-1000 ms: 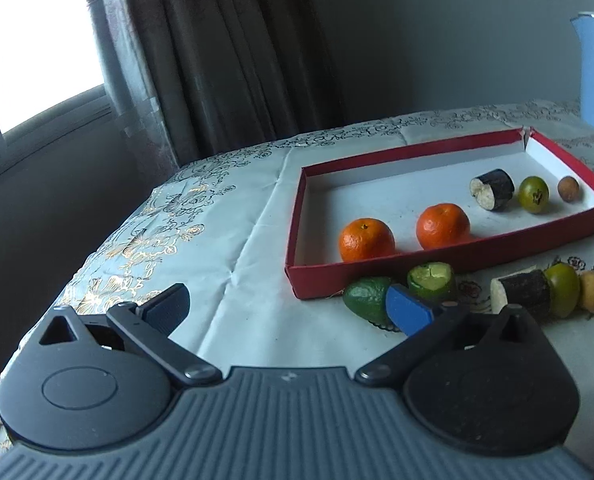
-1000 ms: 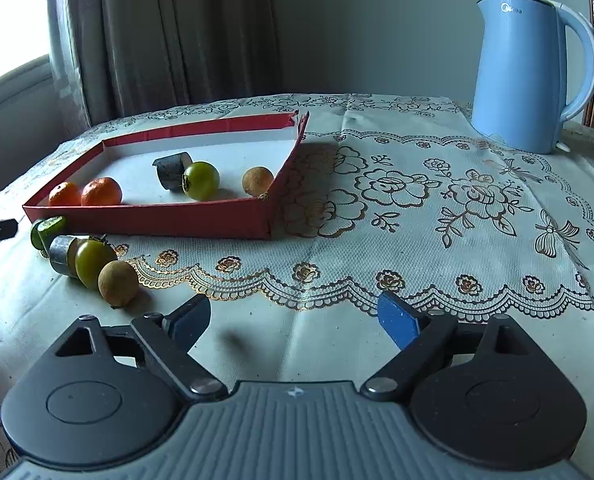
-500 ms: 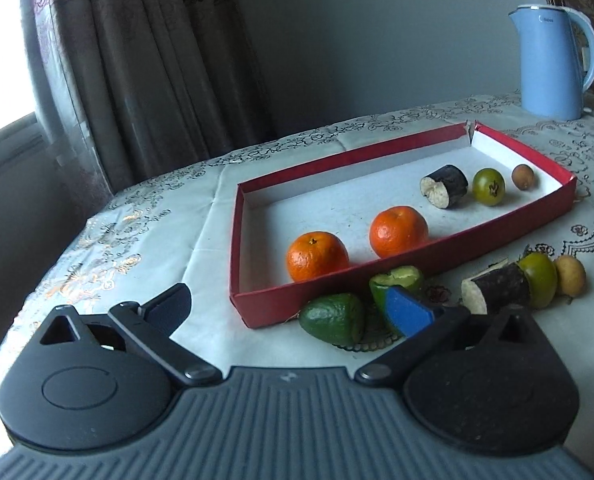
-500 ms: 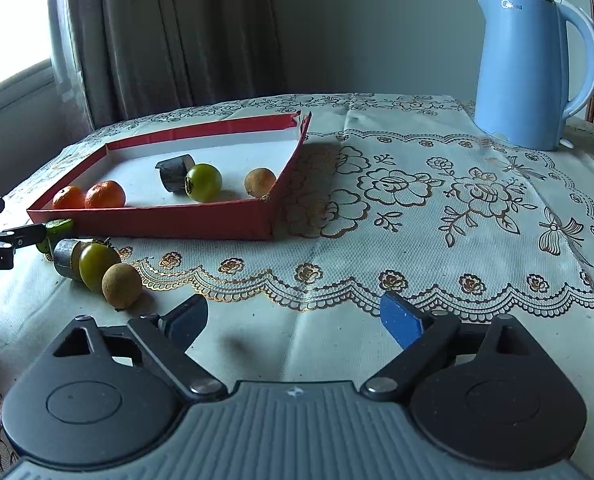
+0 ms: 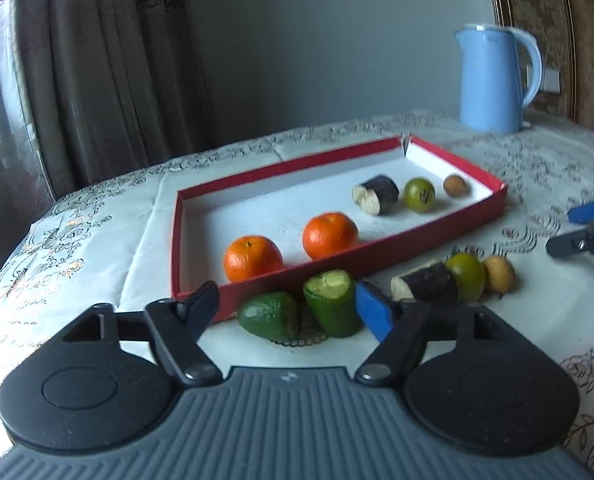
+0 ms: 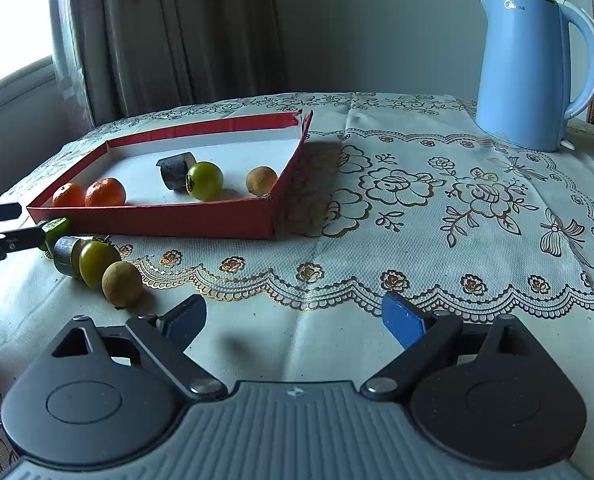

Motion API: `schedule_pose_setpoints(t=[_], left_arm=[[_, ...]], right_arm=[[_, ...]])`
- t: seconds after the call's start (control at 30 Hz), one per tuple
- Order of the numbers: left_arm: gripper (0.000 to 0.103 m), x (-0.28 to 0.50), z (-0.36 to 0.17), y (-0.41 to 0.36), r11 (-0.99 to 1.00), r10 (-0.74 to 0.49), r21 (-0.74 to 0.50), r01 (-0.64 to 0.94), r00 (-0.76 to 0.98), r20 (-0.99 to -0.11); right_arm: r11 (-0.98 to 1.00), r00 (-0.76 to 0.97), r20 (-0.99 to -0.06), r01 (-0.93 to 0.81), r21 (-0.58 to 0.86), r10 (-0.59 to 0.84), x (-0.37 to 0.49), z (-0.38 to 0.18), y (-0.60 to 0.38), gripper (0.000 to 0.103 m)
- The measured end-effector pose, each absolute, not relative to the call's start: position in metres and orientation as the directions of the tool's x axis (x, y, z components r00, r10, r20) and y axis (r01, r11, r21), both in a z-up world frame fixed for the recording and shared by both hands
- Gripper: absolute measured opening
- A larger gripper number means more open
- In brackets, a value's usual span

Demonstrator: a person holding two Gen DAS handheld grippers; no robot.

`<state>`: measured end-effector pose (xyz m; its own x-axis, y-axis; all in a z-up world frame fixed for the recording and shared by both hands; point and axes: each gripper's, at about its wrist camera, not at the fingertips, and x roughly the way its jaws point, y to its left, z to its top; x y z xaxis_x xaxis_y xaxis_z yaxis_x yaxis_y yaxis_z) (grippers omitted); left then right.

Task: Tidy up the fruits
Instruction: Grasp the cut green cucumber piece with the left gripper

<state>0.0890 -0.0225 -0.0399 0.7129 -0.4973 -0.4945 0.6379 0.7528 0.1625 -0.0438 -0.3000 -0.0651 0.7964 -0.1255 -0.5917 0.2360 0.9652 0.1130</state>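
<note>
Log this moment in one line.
left tool: been closing, nothing clamped between, avocado ahead | right tool: open, empty | tray: partly filled

The left gripper (image 5: 291,310), a black two-finger tool with blue pads on a ribbed grey body, is tilted gently downward. Its jaws have just been closing and now stand partly apart, neither pad pressing on anything. Its right finger (image 5: 373,316) shows its blue pad face, while its left finger (image 5: 201,304) shows only dark. In the right wrist view the left gripper's dark fingers (image 6: 1,224) reach in at the left edge. The right gripper (image 6: 295,320), of the same black and grey build, also points somewhat downward, its jaws spread wide and empty. Its fingers (image 5: 589,226) appear in the left wrist view at the right edge.
</note>
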Motion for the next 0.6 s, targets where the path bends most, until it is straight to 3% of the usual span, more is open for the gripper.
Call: schedule_pose_setpoints(t=[0.07,0.43,0.6], left_arm=[[0.058,0.092,-0.042,-0.020,0.748,-0.510,0.137,0.650,0.694,-0.509],[0.057,0.088,-0.038,-0.015,0.718,-0.572,0.077,0.692,0.649,-0.502],[0.054,0.075,-0.042,-0.033,0.681,-0.579,0.114,0.724,0.627,-0.521]], right_arm=[[0.965,0.796,-0.592,0.236,0.114,-0.125,-0.044,-0.065,-0.300,0.095],[0.967,0.793,-0.596,0.234,0.104,-0.128,-0.043,-0.065,-0.299,0.095],[0.967,0.793,-0.596,0.234,0.103,-0.128,-0.043,-0.066,-0.299,0.096]])
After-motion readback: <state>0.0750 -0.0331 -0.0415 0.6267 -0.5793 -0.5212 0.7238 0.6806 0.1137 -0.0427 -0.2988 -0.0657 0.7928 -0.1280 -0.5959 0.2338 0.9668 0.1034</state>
